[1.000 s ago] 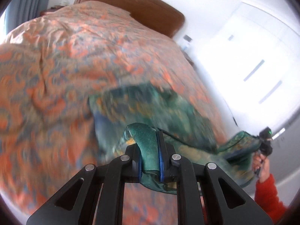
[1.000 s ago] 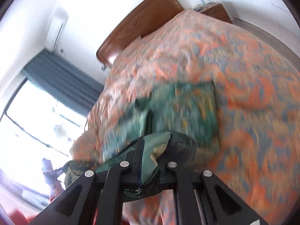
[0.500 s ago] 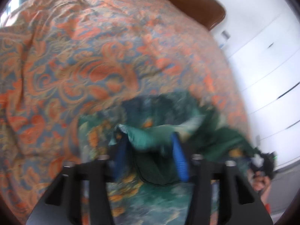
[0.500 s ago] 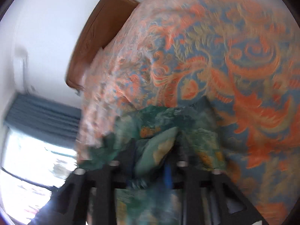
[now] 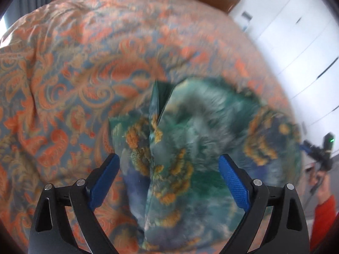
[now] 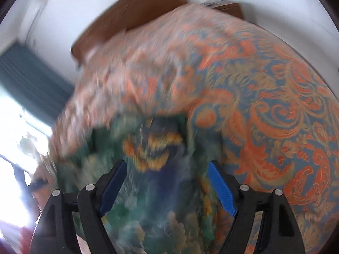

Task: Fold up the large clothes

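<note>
A green and blue garment with orange flower prints (image 5: 190, 139) lies spread on the orange paisley bedspread (image 5: 63, 67). Just above its near part, my left gripper (image 5: 169, 160) has its jaws opening wide; the blue pads (image 5: 232, 182) touch no cloth. In the right wrist view the same garment (image 6: 152, 148) lies blurred below my right gripper (image 6: 167, 167), whose jaws are also opening, with nothing pinched between the pads (image 6: 220, 188). The right gripper shows small in the left wrist view (image 5: 317, 152), in a hand with a red sleeve (image 5: 324, 213).
A brown wooden headboard (image 6: 131, 14) stands at the far end of the bed. White wardrobe doors (image 5: 296, 42) run along the right. A dark curtain (image 6: 27, 78) and a bright window (image 6: 12, 131) are at the left. A wooden nightstand (image 6: 228, 7) sits beside the headboard.
Both grippers held a bunched fold of the garment a second ago. They moved down toward the bed, opened, and the cloth dropped flat onto the bedspread.
</note>
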### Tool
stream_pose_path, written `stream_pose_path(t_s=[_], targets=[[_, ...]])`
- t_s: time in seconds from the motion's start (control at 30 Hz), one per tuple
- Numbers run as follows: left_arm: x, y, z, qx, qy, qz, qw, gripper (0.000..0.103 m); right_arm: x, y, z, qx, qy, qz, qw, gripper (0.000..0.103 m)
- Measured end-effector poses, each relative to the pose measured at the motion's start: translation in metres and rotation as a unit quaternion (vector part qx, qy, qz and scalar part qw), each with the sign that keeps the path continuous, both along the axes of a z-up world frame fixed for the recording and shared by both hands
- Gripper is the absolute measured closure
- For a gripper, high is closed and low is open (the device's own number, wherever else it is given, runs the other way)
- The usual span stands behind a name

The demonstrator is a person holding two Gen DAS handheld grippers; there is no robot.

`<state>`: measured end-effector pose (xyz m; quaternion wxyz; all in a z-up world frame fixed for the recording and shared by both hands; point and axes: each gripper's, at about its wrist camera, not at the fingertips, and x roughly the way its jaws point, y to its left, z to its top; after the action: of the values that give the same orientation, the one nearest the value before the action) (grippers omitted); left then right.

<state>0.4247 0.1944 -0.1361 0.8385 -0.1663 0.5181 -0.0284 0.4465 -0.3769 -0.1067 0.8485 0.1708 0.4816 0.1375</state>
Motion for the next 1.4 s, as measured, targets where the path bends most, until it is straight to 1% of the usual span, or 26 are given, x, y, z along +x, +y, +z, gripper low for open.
stream_pose_path(t_s=[0.1,0.13,0.17,0.2,0.23,0.27,0.3,0.33,0.37,0.47,0.57,0.63,0.67,0.73,0.77,0.83,0.9,0.97,1.03,1.1,1.13,1.2,1.27,1.33,1.37,1.4], targets=[[0.019,-0.014,-0.022,0.015,0.022,0.02,0.9994,0.014,0.006,0.028,-0.014,-0.047,0.0,0.004,0.999,0.022],[0.024,-0.016,-0.026,0.012,0.028,0.03,0.9991,0.03,0.008,0.033,-0.017,-0.062,0.0,-0.001,0.998,0.031],[0.025,-0.018,-0.028,0.003,0.032,0.037,0.9988,0.065,0.009,0.039,-0.021,-0.084,0.0,-0.013,0.996,0.043],[0.026,-0.02,-0.028,-0.002,0.037,0.042,0.9984,0.08,0.009,0.044,-0.024,-0.107,0.002,-0.023,0.994,0.068],[0.026,-0.021,-0.026,0.001,0.038,0.047,0.9982,0.088,0.007,0.049,-0.024,-0.135,0.002,-0.035,0.99,0.078],[0.023,-0.022,-0.019,0.012,0.029,0.048,0.9984,0.092,0.004,0.053,-0.021,-0.151,-0.003,-0.039,0.988,0.086],[0.017,-0.024,-0.006,0.023,0.007,0.043,0.9988,0.093,-0.002,0.059,-0.014,-0.174,-0.018,-0.035,0.984,0.09],[0.012,-0.023,0.002,0.025,-0.006,0.044,0.9987,0.094,-0.005,0.061,-0.009,-0.191,-0.03,-0.03,0.981,0.091],[0.006,-0.019,0.015,0.023,-0.024,0.047,0.9984,0.095,-0.013,0.067,0.003,-0.221,-0.057,-0.022,0.973,0.091],[-0.004,-0.009,0.059,0.014,-0.089,0.058,0.9942,0.095,-0.023,0.08,0.034,-0.272,-0.123,-0.014,0.954,0.092],[0.0,-0.017,0.087,0.065,-0.155,0.068,0.9835,0.095,-0.022,0.091,0.065,-0.285,-0.176,-0.022,0.942,0.092],[0.007,-0.022,0.086,0.089,-0.182,0.078,0.9761,0.095,-0.016,0.097,0.079,-0.288,-0.205,-0.039,0.934,0.092],[0.015,-0.024,0.079,0.104,-0.189,0.084,0.9729,0.095,-0.014,0.098,0.086,-0.287,-0.219,-0.051,0.931,0.092],[0.031,-0.023,0.054,0.119,-0.175,0.092,0.9731,0.095,0.0,0.097,0.084,-0.279,-0.229,-0.074,0.93,0.092],[0.04,-0.023,0.033,0.119,-0.157,0.095,0.9758,0.094,0.007,0.095,0.078,-0.277,-0.224,-0.079,0.931,0.092],[0.048,-0.014,-0.011,0.106,-0.114,0.099,0.9828,0.094,0.031,0.091,0.045,-0.279,-0.191,-0.076,0.938,0.092],[0.048,-0.009,-0.053,0.092,-0.086,0.102,0.9868,0.092,0.052,0.088,0.0,-0.288,-0.137,-0.057,0.946,0.092],[0.04,-0.007,-0.071,0.071,-0.089,0.102,0.9882,0.091,0.056,0.083,-0.035,-0.289,-0.103,-0.041,0.951,0.092],[0.037,-0.006,-0.073,0.065,-0.097,0.1,0.9882,0.09,0.055,0.081,-0.06,-0.278,-0.095,-0.031,0.956,0.092],[0.037,-0.001,-0.073,0.054,-0.097,0.1,0.9888,0.084,0.055,0.08,-0.071,-0.271,-0.094,-0.028,0.958,0.091],[0.038,0.002,-0.073,0.049,-0.096,0.102,0.9889,0.08,0.057,0.081,-0.075,-0.264,-0.093,-0.028,0.96,0.088],[0.037,0.006,-0.071,0.045,-0.096,0.11,0.9882,0.063,0.061,0.077,-0.077,-0.25,-0.091,-0.026,0.964,0.087],[0.032,0.006,-0.065,0.043,-0.099,0.117,0.9873,0.024,0.06,0.07,-0.078,-0.237,-0.092,-0.027,0.967,0.085],[0.025,0.006,-0.053,0.045,-0.107,0.122,0.9856,0.012,0.057,0.067,-0.076,-0.222,-0.092,-0.029,0.97,0.081],[0.018,0.007,-0.045,0.049,-0.112,0.124,0.9847,0.012,0.055,0.063,-0.072,-0.214,-0.09,-0.033,0.972,0.08],[0.016,0.008,-0.041,0.051,-0.113,0.12,0.985,0.012,0.054,0.063,-0.072,-0.209,-0.089,-0.036,0.973,0.071]])
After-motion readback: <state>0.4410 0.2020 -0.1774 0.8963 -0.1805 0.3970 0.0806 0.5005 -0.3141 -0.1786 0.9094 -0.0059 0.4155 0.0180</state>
